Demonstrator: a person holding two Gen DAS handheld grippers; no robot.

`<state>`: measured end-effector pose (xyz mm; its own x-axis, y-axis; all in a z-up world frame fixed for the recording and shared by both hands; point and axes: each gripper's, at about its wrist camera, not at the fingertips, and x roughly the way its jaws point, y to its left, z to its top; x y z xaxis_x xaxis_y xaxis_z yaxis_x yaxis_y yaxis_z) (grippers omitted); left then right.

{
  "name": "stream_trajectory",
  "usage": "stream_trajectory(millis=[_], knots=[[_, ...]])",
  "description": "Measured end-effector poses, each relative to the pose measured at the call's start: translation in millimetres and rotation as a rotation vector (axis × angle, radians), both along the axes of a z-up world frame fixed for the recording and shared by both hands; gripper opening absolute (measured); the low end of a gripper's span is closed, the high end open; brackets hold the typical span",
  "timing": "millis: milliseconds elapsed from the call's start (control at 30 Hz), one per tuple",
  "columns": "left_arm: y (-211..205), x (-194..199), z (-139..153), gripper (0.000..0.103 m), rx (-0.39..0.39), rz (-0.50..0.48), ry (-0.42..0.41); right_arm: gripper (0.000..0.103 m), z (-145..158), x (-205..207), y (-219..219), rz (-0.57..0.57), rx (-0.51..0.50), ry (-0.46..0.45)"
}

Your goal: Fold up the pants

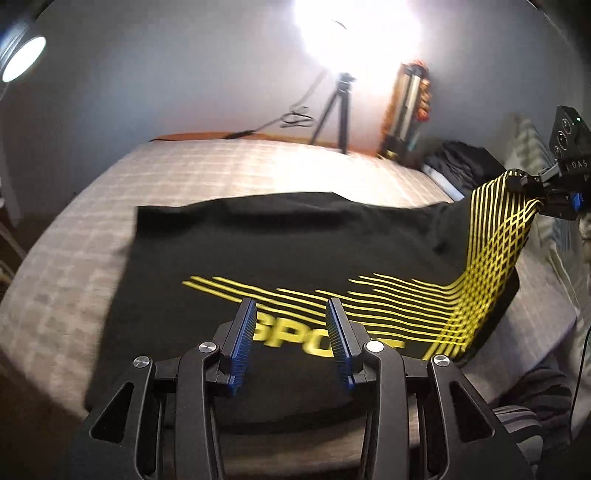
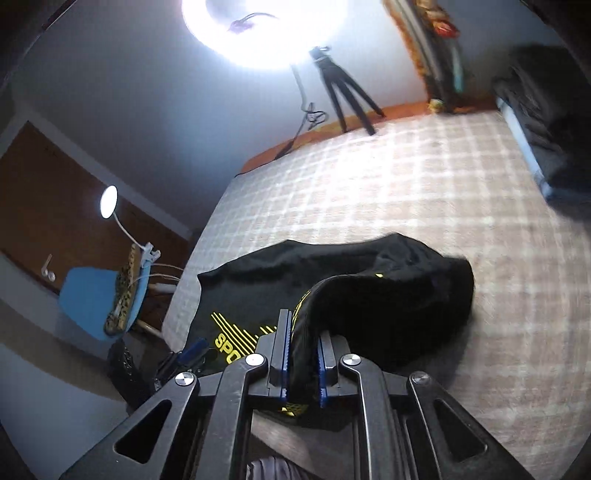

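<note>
Left gripper (image 1: 291, 325) hovering gaping over the pants (image 1: 258, 240), gripping nothing. Pants spread across the checked bed (image 1: 221, 166), near edge. Right gripper (image 2: 303, 354) clamped on lifted yellow-striped corner (image 1: 495, 221). Could slip free if yanked, or drag everything sideways with nothing pinning it

The right claw (image 2: 301, 341) pinches a raised fold of black pants (image 2: 388, 295) on the checked bed (image 2: 461, 206), beneath a bright ring light (image 2: 266, 29).
</note>
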<state>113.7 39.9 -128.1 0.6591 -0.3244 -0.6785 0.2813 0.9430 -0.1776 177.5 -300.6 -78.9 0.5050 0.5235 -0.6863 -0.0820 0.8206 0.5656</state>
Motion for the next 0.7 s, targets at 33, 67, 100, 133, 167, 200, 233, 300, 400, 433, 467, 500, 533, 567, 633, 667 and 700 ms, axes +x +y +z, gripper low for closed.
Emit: stream_trajectory(millis=[33, 67, 100, 133, 167, 200, 233, 300, 400, 433, 467, 500, 533, 567, 633, 667, 700], knots=[[8.9, 0.0, 0.3, 0.037, -0.008, 0.024, -0.001, 0.009, 3.6, 2.7, 7.3, 0.015, -0.014, -0.008], [13.9, -1.2, 0.2, 0.037, -0.014, 0.04, -0.003, 0.009, 9.2, 8.3, 21.6, 0.043, -0.028, -0.019], [19.8, -2.1, 0.3, 0.037, -0.02, 0.055, -0.004, 0.009, 12.2, 11.6, 31.5, 0.063, -0.037, -0.025], [29.5, -5.1, 1.0, 0.037, -0.027, 0.081, -0.008, 0.009, 15.8, 16.1, 44.5, 0.084, -0.047, -0.033], [35.5, -6.6, 1.4, 0.037, -0.03, 0.099, -0.012, 0.009, 18.6, 21.8, 60.7, 0.112, -0.06, -0.041], [42.5, -8.7, 1.8, 0.037, -0.033, 0.118, -0.017, 0.009, 20.8, 27.5, 78.4, 0.146, -0.072, -0.05], [54.0, -12.2, 2.6, 0.037, -0.038, 0.153, -0.025, 0.009, 22.3, 33.1, 96.7, 0.178, -0.084, -0.057], [73.9, -20.0, 2.6, 0.037, -0.055, 0.211, -0.031, 0.009, 20.3, 44.2, 139.8, 0.253, -0.107, -0.064], [100.1, -28.8, 0.3, 0.037, -0.072, 0.283, -0.025, 0.009, 7.2, 60.0, 204.4, 0.371, -0.141, -0.054], [110.5, -32.6, -1.6, 0.037, -0.071, 0.309, -0.021, 0.009, 1.3, 63.4, 223.5, 0.407, -0.156, -0.049], [115.8, -35.4, -2.7, 0.037, -0.068, 0.324, -0.02, 0.009, -6.1, 67.5, 244.9, 0.445, -0.172, -0.04], [121.2, -38.1, -3.7, 0.037, -0.064, 0.338, -0.02, 0.009, -13.7, 70.9, 263.2, 0.479, -0.184, -0.03], [130.2, -43.1, -5.9, 0.037, -0.064, 0.358, -0.018, 0.009, -21.8, 72.9, 278.1, 0.505, -0.195, -0.022], [134.9, -44.4, -6.9, 0.037, -0.067, 0.367, -0.015, 0.009, -31.5, 74.6, 292.0, 0.529, -0.209, -0.01], [140.3, -45.3, -8.2, 0.037, -0.072, 0.378, -0.01, 0.01, -50.6, 75.1, 315.4, 0.588, -0.245, 0.017], [141.2, -45.7, -8.6, 0.037, -0.077, 0.375, -0.008, 0.016, -56.6, 75.4, 322.1, 0.617, -0.26, 0.031], [142.4, -45.7, -9.0, 0.037, -0.084, 0.365, -0.006, 0.025, -61.7, 74.5, 325.5, 0.647, -0.275, 0.049]])
